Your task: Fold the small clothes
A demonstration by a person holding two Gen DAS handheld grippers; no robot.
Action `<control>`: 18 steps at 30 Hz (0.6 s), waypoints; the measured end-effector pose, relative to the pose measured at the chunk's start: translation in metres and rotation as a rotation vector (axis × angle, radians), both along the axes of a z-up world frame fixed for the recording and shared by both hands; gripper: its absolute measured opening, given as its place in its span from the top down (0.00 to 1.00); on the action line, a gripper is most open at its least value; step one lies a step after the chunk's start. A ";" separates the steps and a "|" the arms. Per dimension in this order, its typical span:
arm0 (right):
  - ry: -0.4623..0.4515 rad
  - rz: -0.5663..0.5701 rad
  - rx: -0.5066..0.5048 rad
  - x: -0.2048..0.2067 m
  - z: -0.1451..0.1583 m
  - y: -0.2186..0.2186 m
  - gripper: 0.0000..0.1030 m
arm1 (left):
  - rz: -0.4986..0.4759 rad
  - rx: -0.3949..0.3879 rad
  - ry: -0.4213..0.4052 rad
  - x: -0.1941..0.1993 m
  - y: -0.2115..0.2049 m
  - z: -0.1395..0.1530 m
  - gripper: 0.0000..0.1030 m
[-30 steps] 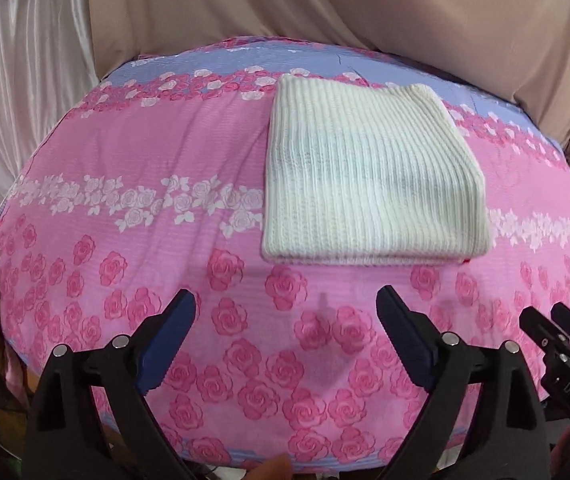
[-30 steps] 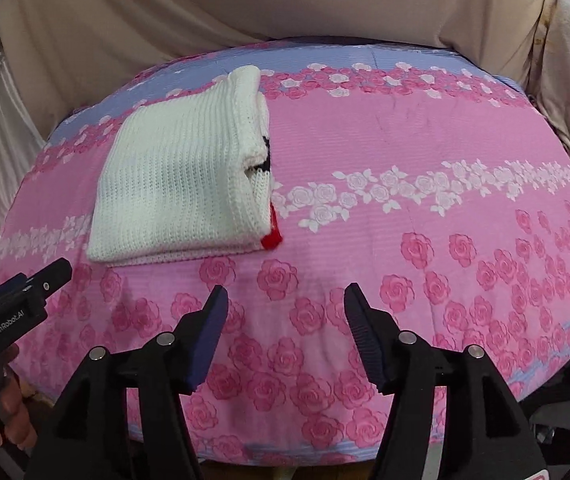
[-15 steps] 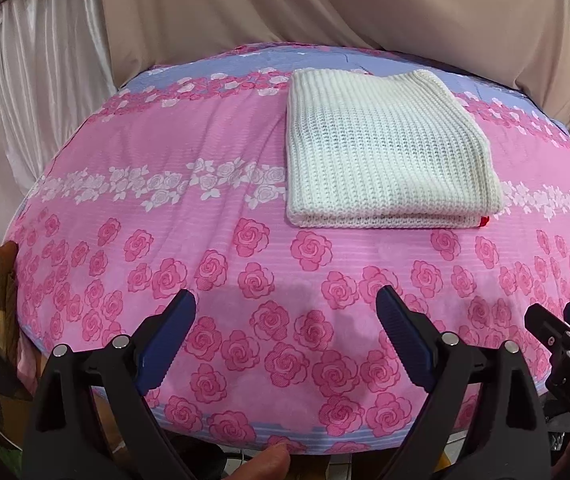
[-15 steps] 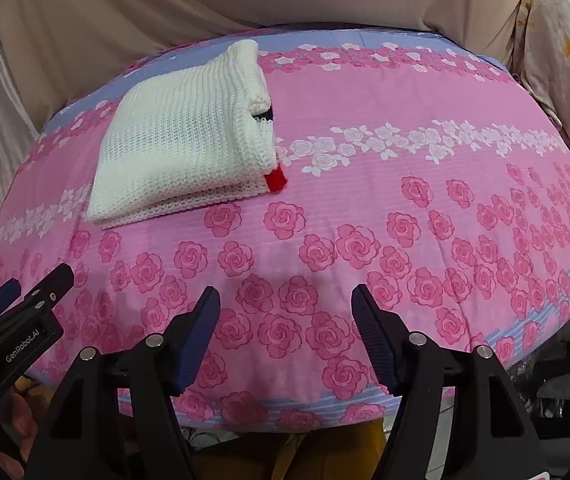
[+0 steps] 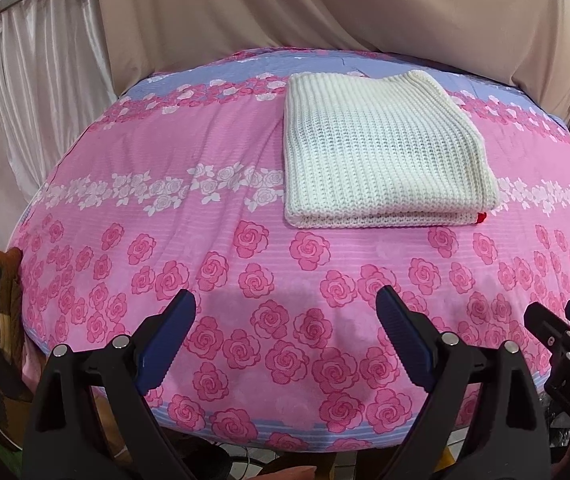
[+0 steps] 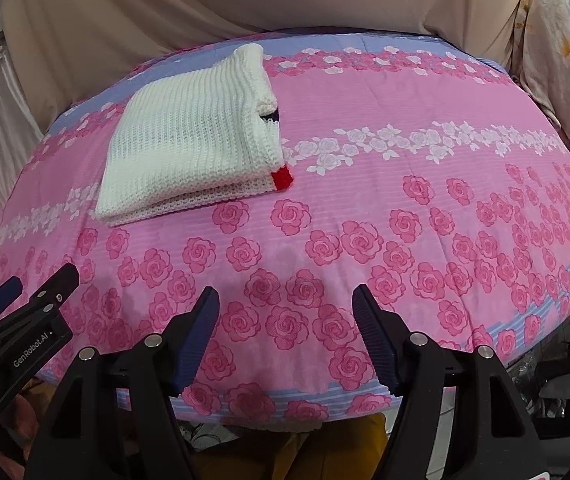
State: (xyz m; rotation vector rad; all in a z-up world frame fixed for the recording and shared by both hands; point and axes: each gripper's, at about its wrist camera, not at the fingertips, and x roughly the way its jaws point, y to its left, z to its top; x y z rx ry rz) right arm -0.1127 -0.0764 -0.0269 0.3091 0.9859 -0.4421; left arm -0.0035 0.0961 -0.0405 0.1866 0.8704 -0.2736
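Left tool (image 5: pixel 286 330): jaws wide, nothing between the blue pads, poised above the near edge of the tabletop (image 5: pixel 205 152), which is covered in pink rose-print cloth. Right tool (image 6: pixel 286 326): jaws likewise wide and empty, above the same near edge; visible also at 4 o'clock in the left wrist view.

Folded white knit garment (image 5: pixel 381 160): flat on the tabletop, well beyond both tools, at 1 o'clock from the left tool and 11 o'clock from the right. Red trim (image 6: pixel 282 179) exposed at the near right corner of the fold.

Beige drape (image 5: pixel 325 8): hung behind the far edge, 12 o'clock.
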 end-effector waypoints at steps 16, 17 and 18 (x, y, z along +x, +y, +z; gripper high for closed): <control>0.010 0.012 0.011 0.007 -0.003 0.005 0.35 | 0.012 0.005 0.030 0.006 0.004 -0.008 0.16; 0.012 0.012 0.011 0.008 -0.003 0.005 0.35 | 0.012 0.003 0.033 0.007 0.004 -0.009 0.17; 0.014 0.014 0.011 0.008 -0.004 0.006 0.35 | 0.012 0.002 0.035 0.007 0.005 -0.009 0.17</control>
